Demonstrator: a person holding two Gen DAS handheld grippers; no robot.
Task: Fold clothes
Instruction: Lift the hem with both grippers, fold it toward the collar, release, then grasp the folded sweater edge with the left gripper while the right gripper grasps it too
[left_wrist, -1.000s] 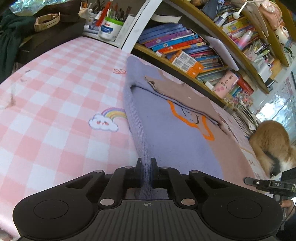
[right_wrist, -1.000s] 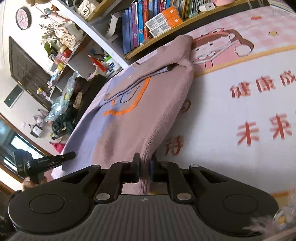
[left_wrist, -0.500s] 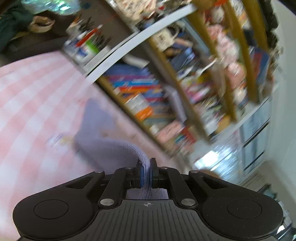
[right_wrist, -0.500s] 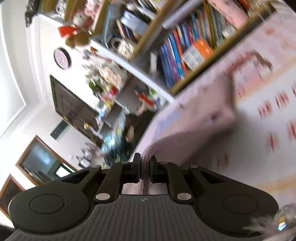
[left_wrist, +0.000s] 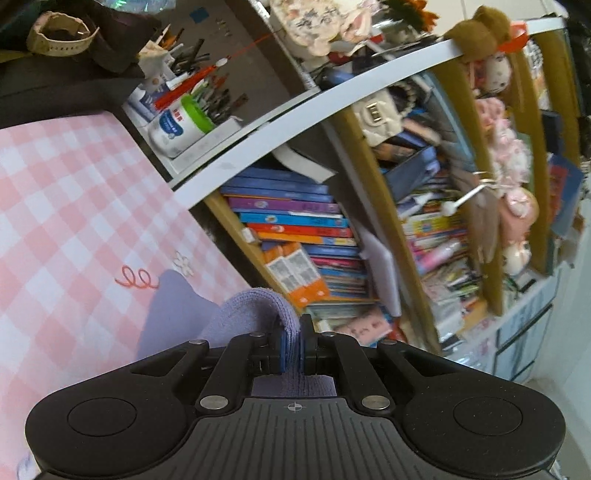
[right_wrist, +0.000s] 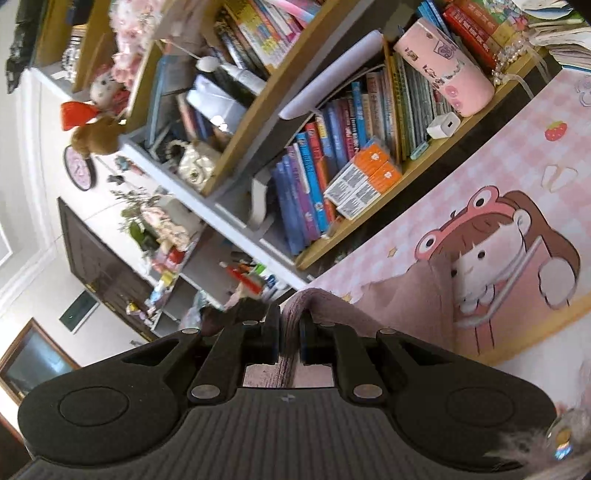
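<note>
The garment is a purple and dusty-pink sweater. In the left wrist view my left gripper (left_wrist: 291, 345) is shut on its purple ribbed hem (left_wrist: 258, 306), which arches up from the jaws; more purple fabric (left_wrist: 166, 314) lies on the pink checked cloth beyond. In the right wrist view my right gripper (right_wrist: 289, 339) is shut on the pink ribbed hem (right_wrist: 314, 299), and the pink fabric (right_wrist: 406, 306) drapes away to the right. Both grippers are lifted and tilted up toward the bookshelf. Most of the sweater is hidden below the grippers.
A pink checked bed cover (left_wrist: 55, 206) with a cartoon girl print (right_wrist: 509, 251) is the work surface. A crowded bookshelf (left_wrist: 295, 229) stands right behind it, with a white jar of pens (left_wrist: 177, 125) on a ledge. A dark door (right_wrist: 99, 266) is at far left.
Both grippers have lifted the sweater's hem off the bed and swung it forward toward the bookshelf. The flat sweater front seen a second ago is now out of view.
</note>
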